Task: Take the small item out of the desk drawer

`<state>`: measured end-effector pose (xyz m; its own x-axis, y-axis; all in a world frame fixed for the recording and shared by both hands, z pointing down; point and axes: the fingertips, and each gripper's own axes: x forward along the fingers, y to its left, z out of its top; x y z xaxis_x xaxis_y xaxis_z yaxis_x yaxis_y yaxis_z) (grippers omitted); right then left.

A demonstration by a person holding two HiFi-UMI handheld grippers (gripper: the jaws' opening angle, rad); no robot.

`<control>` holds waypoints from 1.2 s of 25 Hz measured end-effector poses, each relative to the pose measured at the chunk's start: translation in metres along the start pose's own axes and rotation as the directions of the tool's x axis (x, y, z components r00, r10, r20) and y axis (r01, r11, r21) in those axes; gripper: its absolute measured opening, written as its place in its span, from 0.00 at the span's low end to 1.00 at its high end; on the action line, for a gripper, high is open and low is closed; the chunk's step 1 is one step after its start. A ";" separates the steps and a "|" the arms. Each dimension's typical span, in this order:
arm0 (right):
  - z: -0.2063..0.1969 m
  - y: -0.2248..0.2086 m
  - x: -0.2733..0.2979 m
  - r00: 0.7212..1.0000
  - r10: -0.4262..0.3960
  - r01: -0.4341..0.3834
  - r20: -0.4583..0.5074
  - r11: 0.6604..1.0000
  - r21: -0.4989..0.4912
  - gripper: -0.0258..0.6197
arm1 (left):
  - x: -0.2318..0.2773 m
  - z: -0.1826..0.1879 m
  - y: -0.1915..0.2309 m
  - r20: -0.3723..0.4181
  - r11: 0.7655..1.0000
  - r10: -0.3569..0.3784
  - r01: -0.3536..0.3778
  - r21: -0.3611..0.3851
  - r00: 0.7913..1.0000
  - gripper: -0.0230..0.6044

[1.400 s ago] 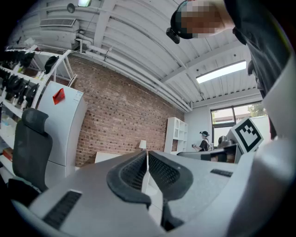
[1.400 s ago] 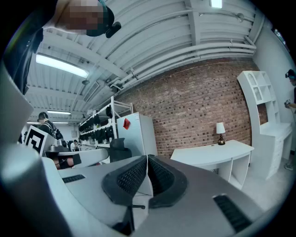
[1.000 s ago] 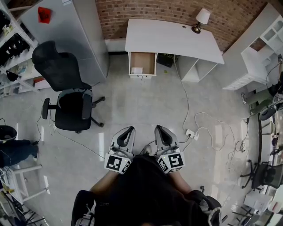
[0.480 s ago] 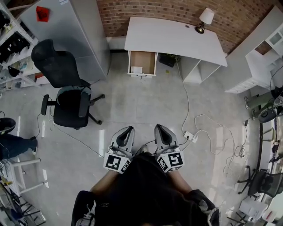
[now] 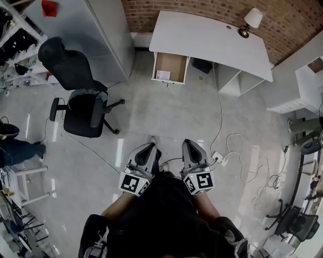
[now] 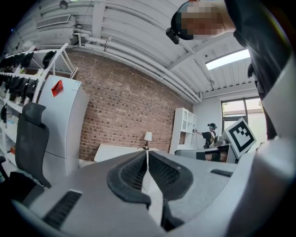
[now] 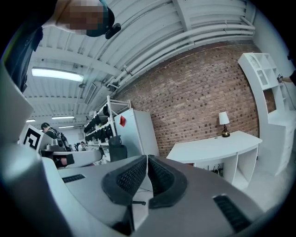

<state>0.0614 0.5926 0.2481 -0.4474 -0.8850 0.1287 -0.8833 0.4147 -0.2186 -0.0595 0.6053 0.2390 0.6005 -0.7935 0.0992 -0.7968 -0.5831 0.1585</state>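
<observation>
- While the drawer [image 5: 171, 61] under the white surface [image 5: 212, 43] stands pulled out, the small item [image 5: 163, 75] (pale, flat-looking) lies near its front, well apart from both grippers.
- Left gripper [image 5: 150, 147] & right gripper [image 5: 187, 144]: jaws pressed together, nothing between them. Both are held low by the body, prob. just carried for the walk over.
- Writing: none legible. The red tag [image 5: 49, 7] on the grey cabinet [image 5: 101, 35] is too small to read — grippers carry square markers only.

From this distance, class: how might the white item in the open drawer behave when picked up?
The white item looks small and flat, so probably light. Lying on the drawer floor, it may slide rather than lift. Stiffness: too small to tell.
</observation>
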 end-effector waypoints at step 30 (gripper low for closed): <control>0.041 -0.208 0.350 0.975 0.160 -0.175 -0.154 0.981 -0.086 0.09 | 0.318 0.040 0.188 0.020 0.983 0.170 -0.168 -0.071 0.985 0.06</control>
<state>0.0941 0.1882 0.2992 -0.5991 -0.7641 0.2391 -0.8004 0.5796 -0.1532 -0.0211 0.2366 0.2609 0.4550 -0.8843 0.1047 -0.8794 -0.4277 0.2091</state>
